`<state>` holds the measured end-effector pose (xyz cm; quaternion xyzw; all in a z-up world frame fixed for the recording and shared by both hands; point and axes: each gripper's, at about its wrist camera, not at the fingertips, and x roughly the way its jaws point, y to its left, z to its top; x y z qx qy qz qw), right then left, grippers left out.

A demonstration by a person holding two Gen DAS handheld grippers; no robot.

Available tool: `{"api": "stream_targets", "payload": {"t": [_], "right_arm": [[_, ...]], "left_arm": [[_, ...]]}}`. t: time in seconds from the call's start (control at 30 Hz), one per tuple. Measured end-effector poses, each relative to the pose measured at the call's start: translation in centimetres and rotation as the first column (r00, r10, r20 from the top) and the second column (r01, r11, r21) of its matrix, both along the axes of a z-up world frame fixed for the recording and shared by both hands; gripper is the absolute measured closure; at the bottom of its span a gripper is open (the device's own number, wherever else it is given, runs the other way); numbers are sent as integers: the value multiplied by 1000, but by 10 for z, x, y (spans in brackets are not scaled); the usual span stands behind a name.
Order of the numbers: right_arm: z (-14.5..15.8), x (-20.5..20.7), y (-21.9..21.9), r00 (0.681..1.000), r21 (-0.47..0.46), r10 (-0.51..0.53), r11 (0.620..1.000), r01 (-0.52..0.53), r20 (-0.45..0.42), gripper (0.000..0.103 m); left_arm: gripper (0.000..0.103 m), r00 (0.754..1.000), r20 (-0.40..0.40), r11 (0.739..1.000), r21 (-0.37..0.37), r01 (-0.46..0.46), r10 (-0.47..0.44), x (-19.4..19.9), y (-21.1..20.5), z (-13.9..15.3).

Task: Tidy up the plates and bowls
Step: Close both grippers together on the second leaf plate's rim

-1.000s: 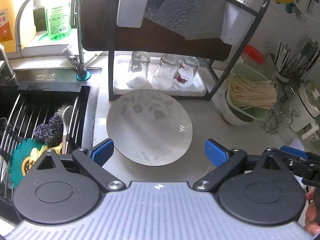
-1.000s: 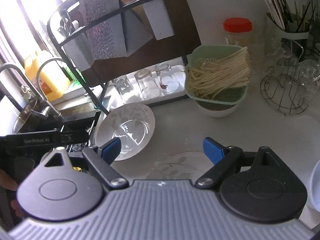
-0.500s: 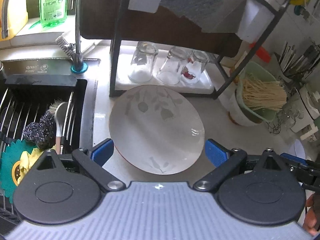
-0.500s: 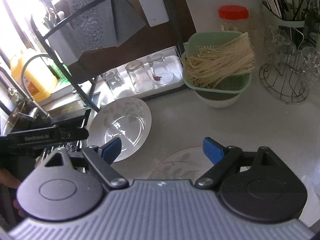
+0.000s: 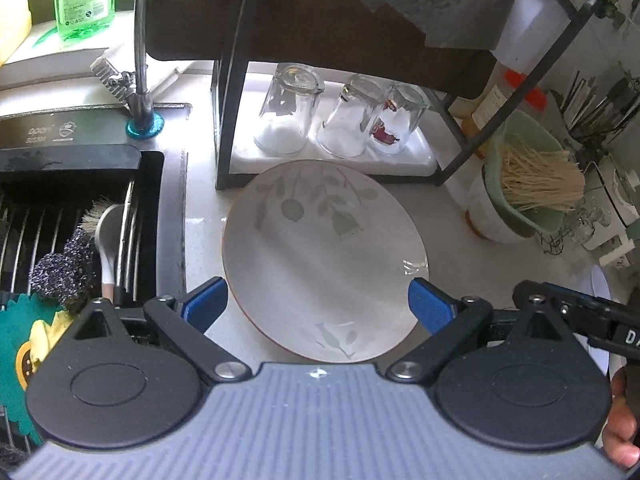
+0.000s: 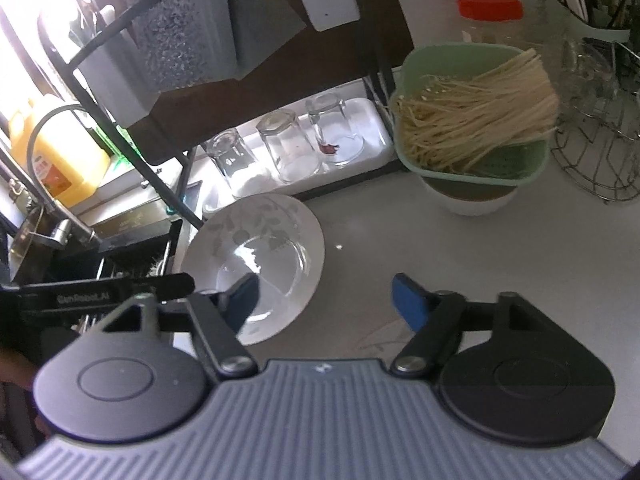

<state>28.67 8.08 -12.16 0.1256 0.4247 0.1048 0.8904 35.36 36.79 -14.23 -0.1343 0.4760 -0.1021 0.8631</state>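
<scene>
A white plate with a grey leaf pattern [image 5: 324, 260] lies on the counter in front of the black dish rack [image 5: 228, 120]. My left gripper [image 5: 318, 306] is open, its blue pads on either side of the plate's near rim, just above it. The plate also shows in the right wrist view [image 6: 256, 264]. My right gripper [image 6: 326, 300] is open and empty, above the counter to the plate's right. A second leaf-patterned plate [image 6: 380, 340] lies partly hidden under it.
Three upturned glasses [image 5: 340, 116] stand on a white tray under the rack. A green colander of noodles [image 6: 476, 116] sits on a white bowl [image 6: 472, 202] at the right. The sink [image 5: 60, 216] with brush and scourer is at the left. A wire holder [image 6: 600, 136] stands far right.
My left gripper has moved forward and down toward the plate, which now fills more of its view. My right gripper has moved forward and left, closer to the rack.
</scene>
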Motion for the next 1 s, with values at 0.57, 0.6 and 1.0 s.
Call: {"api": "stream_targets", "payload": {"t": [0.57, 0.6, 1.0], "right_arm": [[-32, 48, 21, 997, 35, 2, 999, 1, -83, 48], [-36, 51, 20, 995, 45, -5, 999, 9, -98, 52], [-66, 82, 27, 982, 67, -47, 996, 60, -181, 75]], "left_arm": [[22, 998, -35, 999, 14, 50, -50, 41, 13, -30], [25, 998, -29, 998, 29, 55, -54, 43, 13, -31], [53, 996, -75, 998, 41, 57, -54, 71, 39, -58]]}}
